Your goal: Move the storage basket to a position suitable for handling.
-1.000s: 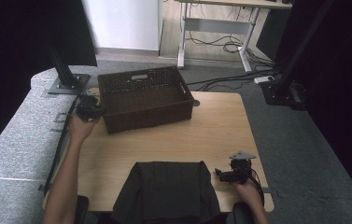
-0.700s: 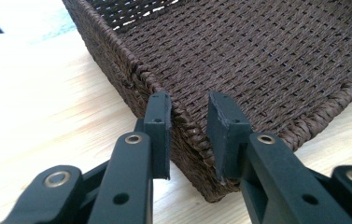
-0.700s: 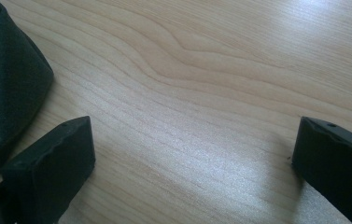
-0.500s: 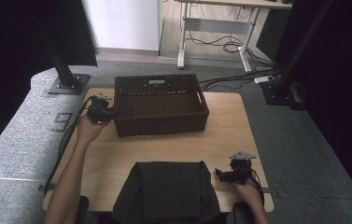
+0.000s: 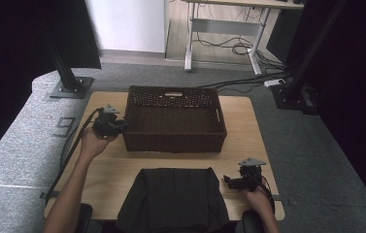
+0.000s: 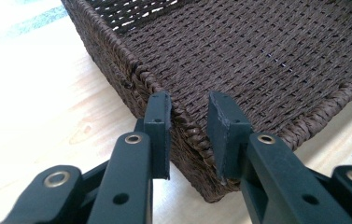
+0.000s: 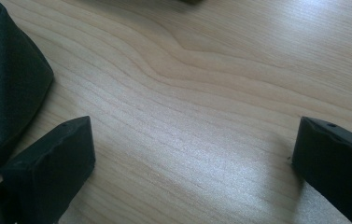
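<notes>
Jaws of the left gripper (image 6: 188, 123) straddle the woven rim of the brown wicker basket (image 6: 257, 65) at its left wall near the front corner, one jaw outside and one inside, and they look clamped on that rim. From above, the same left gripper (image 5: 117, 127) sits at the basket's (image 5: 173, 145) left wall, held by the left hand (image 5: 93, 143), with its cable trailing off the table's near-left side. The right gripper (image 5: 234, 182) rests near the near-right edge of the light wooden table (image 5: 248, 126), held in the right hand (image 5: 258, 199); its jaws stand wide apart over bare wood in the right gripper view (image 7: 192, 163), gripping nothing. Between the two forearms a black cloth (image 5: 173, 196) lies spread at the near edge, its rounded margin (image 7: 5, 84) showing just left of the right gripper's jaws. The basket stands empty in the middle of the far half of the table, roughly square to it. My worry is the single-point hold: pulling or swinging the basket by one side of the rim could make it pivot about the grip, skew, or ride onto the cloth, and the thin wickerwork may slip from the pads or bend if the pull turns upward. The left gripper view shows the bite on the rim and the weave of the basket floor, which the high view is too coarse to give; the high view alone gives the basket's place relative to cloth and table edges.
</notes>
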